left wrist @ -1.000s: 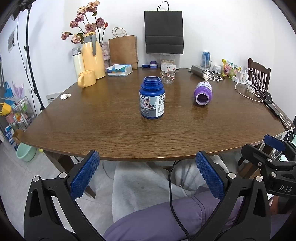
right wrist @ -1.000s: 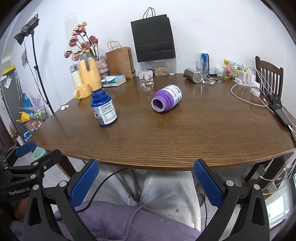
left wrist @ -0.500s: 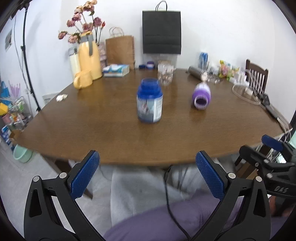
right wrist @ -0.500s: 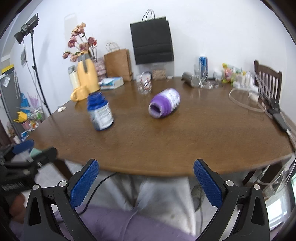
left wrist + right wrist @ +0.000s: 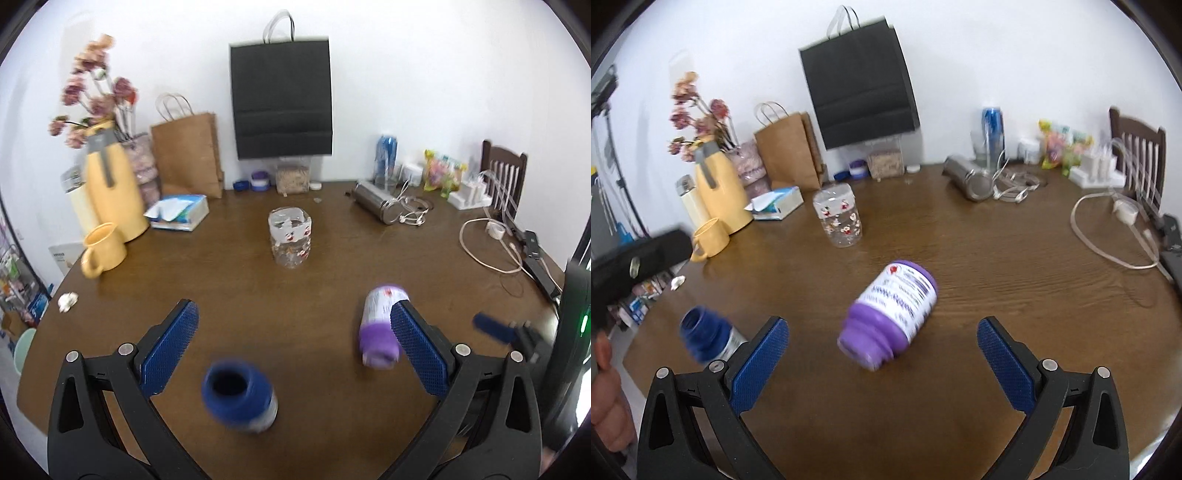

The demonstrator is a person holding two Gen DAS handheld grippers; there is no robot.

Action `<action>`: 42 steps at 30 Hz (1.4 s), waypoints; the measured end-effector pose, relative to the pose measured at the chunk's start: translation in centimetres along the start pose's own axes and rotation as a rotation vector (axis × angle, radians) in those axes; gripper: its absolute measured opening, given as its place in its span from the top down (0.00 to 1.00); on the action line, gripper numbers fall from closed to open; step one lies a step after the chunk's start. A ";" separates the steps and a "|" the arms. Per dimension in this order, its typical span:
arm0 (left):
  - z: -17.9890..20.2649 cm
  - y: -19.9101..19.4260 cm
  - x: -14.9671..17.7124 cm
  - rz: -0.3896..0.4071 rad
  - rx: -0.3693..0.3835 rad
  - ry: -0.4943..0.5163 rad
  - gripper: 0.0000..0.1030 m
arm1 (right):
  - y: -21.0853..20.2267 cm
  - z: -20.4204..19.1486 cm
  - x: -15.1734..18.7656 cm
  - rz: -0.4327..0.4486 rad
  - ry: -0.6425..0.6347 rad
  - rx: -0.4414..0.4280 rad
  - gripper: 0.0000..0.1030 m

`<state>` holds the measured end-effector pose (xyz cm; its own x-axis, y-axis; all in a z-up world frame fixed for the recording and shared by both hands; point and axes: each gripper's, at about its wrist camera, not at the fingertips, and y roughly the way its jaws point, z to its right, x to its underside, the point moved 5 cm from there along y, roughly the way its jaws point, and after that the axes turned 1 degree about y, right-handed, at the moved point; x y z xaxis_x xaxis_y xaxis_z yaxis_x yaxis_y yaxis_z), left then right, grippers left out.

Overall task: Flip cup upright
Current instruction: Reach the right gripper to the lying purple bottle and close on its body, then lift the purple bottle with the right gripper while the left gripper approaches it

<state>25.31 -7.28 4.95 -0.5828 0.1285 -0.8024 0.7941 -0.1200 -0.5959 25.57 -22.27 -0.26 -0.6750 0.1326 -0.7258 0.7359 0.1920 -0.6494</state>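
A purple cup (image 5: 890, 317) with a white label lies on its side on the brown table (image 5: 1015, 277), its mouth towards me. My right gripper (image 5: 882, 323) hovers open just in front of it, the cup roughly centred between the fingers and not touched. In the left wrist view the purple cup (image 5: 380, 325) sits by the right finger (image 5: 417, 350). My left gripper (image 5: 292, 308) is open over the table, with an upright blue cup (image 5: 240, 398) below and between its fingers. The blue cup (image 5: 705, 339) also shows at the right view's left.
A clear printed glass (image 5: 290, 240) stands mid-table. At the back left are a yellow mug (image 5: 101, 249), a yellow jug (image 5: 110, 192) and a tissue box (image 5: 181, 214). A steel flask (image 5: 376, 203), cables (image 5: 491, 251) and a chair (image 5: 502, 166) are at the right.
Both grippers have risen and moved forward from below the table edge to over the tabletop. The cups now appear closer and lower in view. Both grippers stay open.
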 end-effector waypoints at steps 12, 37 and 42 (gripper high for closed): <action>3.6 14.3 -5.6 -0.334 0.047 0.098 0.03 | 8.3 2.8 -1.6 -0.146 -0.038 0.075 0.33; 4.3 12.1 0.0 -0.203 0.218 -0.093 0.02 | 9.7 3.0 -2.8 -0.166 -0.292 -0.139 0.35; 4.8 14.6 0.7 -0.227 0.302 -0.133 0.03 | 9.5 2.8 -2.9 -0.162 -0.353 -0.176 0.37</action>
<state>35.65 -13.68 -4.47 -0.7707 0.0586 -0.6344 0.5673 -0.3901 -0.7253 34.67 -23.51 -4.98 -0.6986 -0.2483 -0.6710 0.5810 0.3504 -0.7346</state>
